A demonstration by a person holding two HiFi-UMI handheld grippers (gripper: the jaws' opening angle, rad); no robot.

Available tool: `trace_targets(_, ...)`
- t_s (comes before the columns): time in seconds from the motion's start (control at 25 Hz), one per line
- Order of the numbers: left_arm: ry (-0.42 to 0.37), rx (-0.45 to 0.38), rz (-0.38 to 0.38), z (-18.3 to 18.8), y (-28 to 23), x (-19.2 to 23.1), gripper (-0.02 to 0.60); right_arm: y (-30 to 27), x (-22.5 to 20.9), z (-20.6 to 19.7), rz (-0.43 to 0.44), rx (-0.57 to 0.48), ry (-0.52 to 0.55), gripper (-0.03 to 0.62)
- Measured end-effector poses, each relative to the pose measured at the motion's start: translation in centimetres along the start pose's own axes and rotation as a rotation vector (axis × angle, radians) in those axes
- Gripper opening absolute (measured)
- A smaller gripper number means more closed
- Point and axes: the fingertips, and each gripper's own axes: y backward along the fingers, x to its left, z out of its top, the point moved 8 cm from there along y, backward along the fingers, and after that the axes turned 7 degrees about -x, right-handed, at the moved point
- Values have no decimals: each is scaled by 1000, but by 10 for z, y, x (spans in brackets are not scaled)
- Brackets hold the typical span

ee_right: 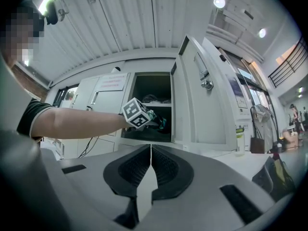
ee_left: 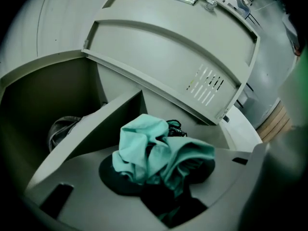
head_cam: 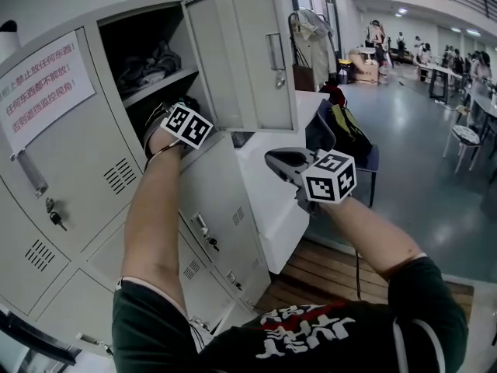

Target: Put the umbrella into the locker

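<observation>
In the head view, the left claw is seen at the mouth of the open locker, under its shelf, while the right claw is held out in front of the swung-open door. In the left gripper view, the crumpled teal umbrella is shown pinched between the left claw's jaws at the compartment below the shelf. In the right gripper view, the right claw's jaws are seen pressed together with nothing between them, and the left claw's marker cube is framed against the locker opening.
</observation>
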Motion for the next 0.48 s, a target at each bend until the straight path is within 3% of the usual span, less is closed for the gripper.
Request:
trace_targets(0.2, -9, 50, -11, -8, -24, -3, 209, 0, -6, -6, -10, 10, -10, 35)
trace_targets(0.48, 43, 113, -21, -28, -55, -12, 213, 2, -16, -16, -30, 30, -12, 35)
